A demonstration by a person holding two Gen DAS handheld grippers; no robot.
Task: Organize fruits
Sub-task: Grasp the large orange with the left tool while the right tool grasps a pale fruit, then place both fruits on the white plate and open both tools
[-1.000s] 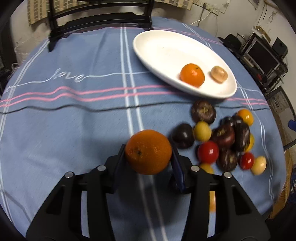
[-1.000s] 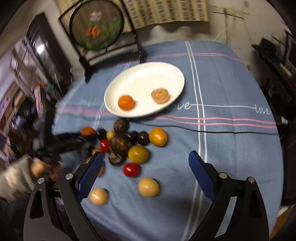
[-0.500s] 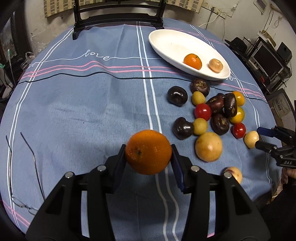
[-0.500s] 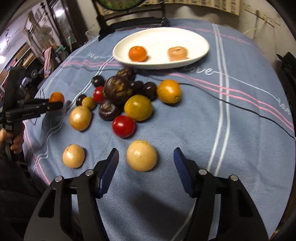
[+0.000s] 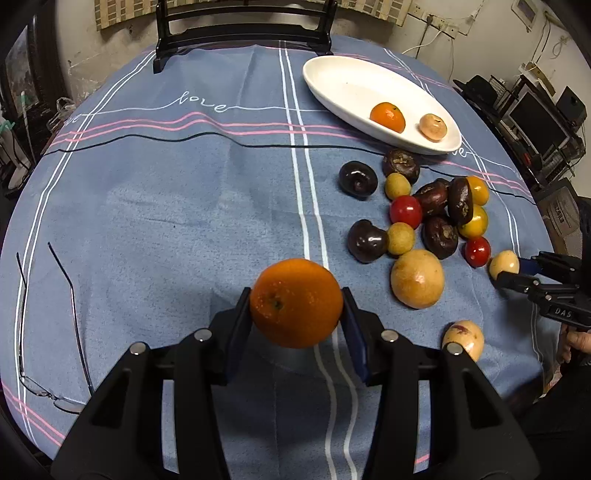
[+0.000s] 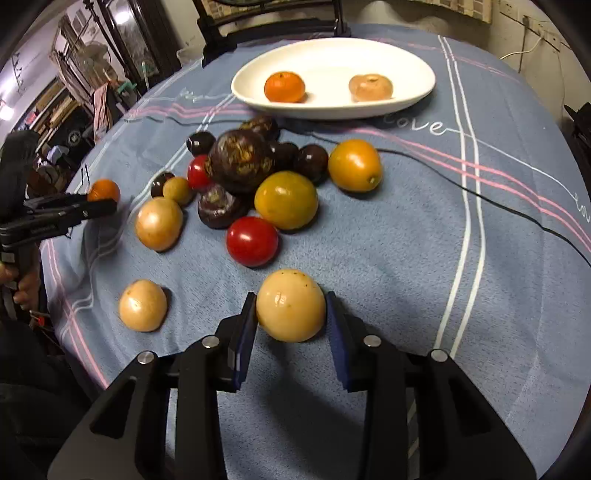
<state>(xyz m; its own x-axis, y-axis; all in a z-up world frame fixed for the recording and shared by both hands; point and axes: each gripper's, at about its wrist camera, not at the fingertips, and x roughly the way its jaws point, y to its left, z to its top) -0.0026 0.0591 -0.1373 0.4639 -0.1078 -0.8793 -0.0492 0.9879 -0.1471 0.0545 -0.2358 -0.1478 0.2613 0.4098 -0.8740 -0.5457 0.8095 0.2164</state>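
My left gripper (image 5: 295, 295) is shut on a large orange (image 5: 295, 304) and holds it just above the blue cloth, left of the fruit pile. My right gripper (image 6: 291, 299) sits low on the cloth, its jaws closing on a pale yellow round fruit (image 6: 291, 305); both blue pads touch its sides. The white oval plate (image 6: 332, 59) at the far side holds a small orange (image 6: 284, 86) and a pale peach fruit (image 6: 370, 87). Between plate and grippers lies a pile of dark fruits (image 6: 240, 158), red tomatoes (image 6: 252, 240) and yellow ones (image 6: 286, 199).
A pair of glasses (image 5: 48, 332) lies on the cloth at the left near the table edge. A dark chair (image 5: 243, 22) stands behind the table. Loose pale fruits (image 6: 143, 304) lie near the front edge. A hand (image 5: 572, 343) shows at the right.
My right gripper came down onto the cloth and its jaws closed around the pale yellow fruit. My left gripper drew back from the plate with the orange, then held still.
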